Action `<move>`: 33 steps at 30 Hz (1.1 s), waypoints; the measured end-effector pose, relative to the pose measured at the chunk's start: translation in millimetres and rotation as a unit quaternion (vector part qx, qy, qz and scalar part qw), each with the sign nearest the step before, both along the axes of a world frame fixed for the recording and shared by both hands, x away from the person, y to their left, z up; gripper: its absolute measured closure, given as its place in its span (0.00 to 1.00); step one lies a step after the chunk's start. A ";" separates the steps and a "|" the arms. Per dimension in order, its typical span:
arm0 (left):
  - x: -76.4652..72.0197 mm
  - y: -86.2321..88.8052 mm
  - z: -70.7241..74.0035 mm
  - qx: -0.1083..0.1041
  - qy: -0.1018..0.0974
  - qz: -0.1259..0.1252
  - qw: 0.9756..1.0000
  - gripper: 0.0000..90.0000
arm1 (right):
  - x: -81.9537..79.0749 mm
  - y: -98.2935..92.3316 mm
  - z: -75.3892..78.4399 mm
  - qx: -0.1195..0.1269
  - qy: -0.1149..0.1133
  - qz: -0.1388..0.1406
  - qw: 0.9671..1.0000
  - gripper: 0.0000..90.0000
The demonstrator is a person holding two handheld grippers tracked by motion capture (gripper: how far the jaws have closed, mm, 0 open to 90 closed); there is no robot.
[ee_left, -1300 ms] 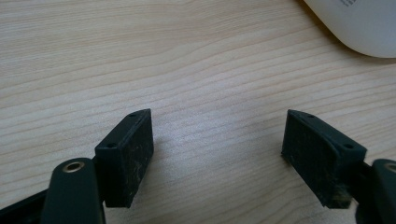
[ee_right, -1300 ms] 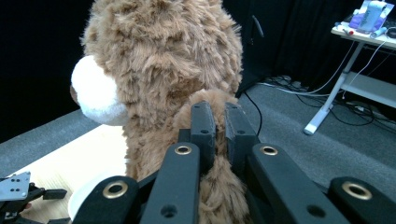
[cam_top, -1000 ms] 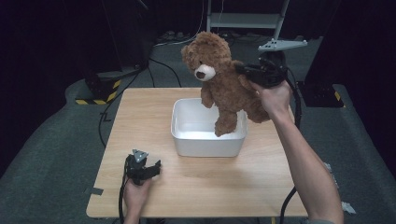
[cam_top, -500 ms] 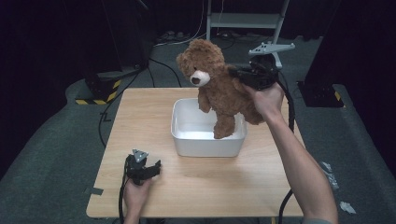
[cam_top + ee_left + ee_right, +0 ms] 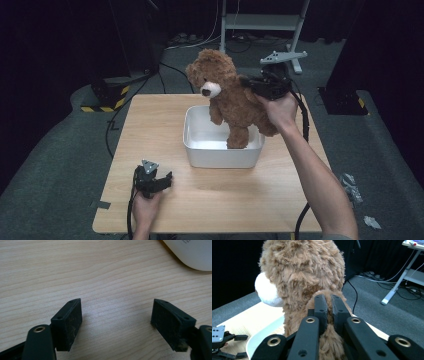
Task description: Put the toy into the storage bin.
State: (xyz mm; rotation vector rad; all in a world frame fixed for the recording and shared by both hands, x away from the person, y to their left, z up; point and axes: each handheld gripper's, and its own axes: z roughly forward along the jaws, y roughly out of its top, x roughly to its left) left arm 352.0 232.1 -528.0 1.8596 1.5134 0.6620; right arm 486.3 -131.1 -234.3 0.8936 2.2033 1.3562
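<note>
Fluffy brown plush teddy bear [image 5: 231,97] hangs upright, one foot in the smooth white rounded plastic tub [image 5: 200,150], right gripper [image 5: 329,305] pinching its arm. Left gripper [image 5: 117,323], near-left, rests spread, holding nothing, on pale woodgrain table [image 5: 145,120].

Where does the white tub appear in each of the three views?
High view: white tub at table centre, teddy bear hanging over it.
Left gripper view: its rounded corner at top right.
Right gripper view: its rim at lower left, under the bear.
Shared landmark: the wooden table.
</note>
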 end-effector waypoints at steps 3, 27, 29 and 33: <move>0.0 0.0 0.0 0.000 0.000 0.000 1.000 0.28 | 0.3 1.6 -0.9 0.001 0.002 0.001 1.000 0.95; 0.0 0.1 0.0 0.000 0.000 0.000 1.000 0.28 | 4.1 20.9 -11.6 0.004 0.017 0.020 1.000 0.95; -0.2 0.8 0.4 0.005 0.003 -0.003 1.000 0.28 | 4.3 22.0 -12.8 0.003 0.019 0.021 1.000 0.95; -0.1 0.5 0.3 0.003 0.002 -0.002 1.000 0.28 | 6.2 23.0 -19.0 0.003 0.025 0.022 0.999 0.95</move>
